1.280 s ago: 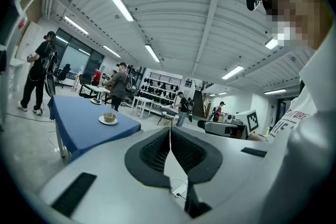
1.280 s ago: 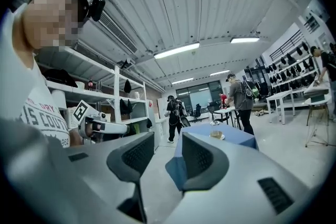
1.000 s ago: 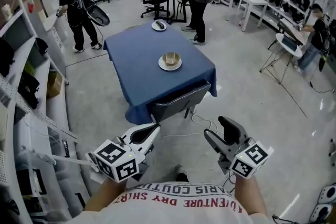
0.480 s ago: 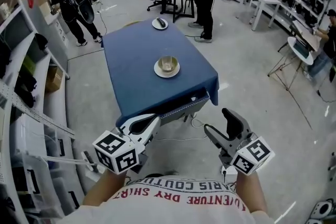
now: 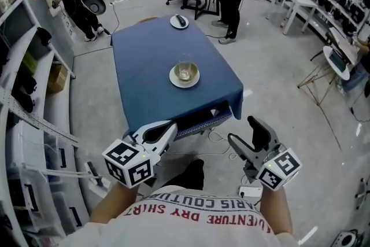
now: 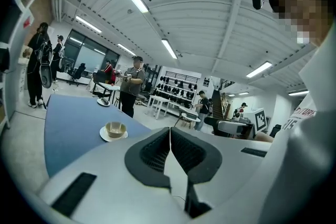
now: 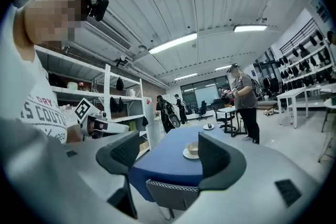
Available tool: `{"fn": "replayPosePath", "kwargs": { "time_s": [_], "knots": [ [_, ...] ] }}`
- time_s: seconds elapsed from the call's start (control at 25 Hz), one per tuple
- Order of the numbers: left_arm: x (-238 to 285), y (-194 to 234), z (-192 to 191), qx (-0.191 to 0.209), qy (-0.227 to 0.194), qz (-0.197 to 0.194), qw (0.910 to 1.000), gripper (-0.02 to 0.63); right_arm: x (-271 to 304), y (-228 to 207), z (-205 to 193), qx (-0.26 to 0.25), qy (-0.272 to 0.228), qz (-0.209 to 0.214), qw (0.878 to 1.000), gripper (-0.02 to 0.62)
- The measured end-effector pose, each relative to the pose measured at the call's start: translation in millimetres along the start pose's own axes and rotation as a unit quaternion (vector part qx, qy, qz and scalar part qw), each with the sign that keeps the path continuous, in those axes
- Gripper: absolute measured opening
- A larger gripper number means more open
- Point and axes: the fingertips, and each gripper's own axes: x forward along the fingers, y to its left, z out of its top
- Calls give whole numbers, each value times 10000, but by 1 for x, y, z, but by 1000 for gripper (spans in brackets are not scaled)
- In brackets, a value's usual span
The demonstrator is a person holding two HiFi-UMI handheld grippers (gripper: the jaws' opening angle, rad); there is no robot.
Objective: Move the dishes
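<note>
At the blue-draped table [image 5: 144, 61], centre frame, a bowl [image 5: 184, 70] sits on a saucer [image 5: 172, 77] at mid-table, and a second plate [image 5: 174, 23] lies at the far end. We hold both tools short of the table. Our left tool [image 5: 166, 129], lower left, has its jaws pressed together, empty. Our right tool [image 5: 245, 135], lower right, has just been opening and stands wide, with nothing between its jaws.

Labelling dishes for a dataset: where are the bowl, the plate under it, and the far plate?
bowl [image 5: 184, 70], head view, its middle.
plate under the bowl [image 5: 173, 77], head view, its bare left rim.
far plate [image 5: 174, 22], head view, its bare left rim.
</note>
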Motion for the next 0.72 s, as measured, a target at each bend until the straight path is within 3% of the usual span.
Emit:
{"fn": "replayPosePath", "kwargs": {
  "time_s": [0.28,0.72],
  "knots": [
    [49,43,14,-82,46,175,9998,29,45,-52,-5,-85,218,-51,9997,333],
    [126,122,35,-436,220,597,9970,29,138,-126,3,-155,571,444,9973,351]
  ]
}}
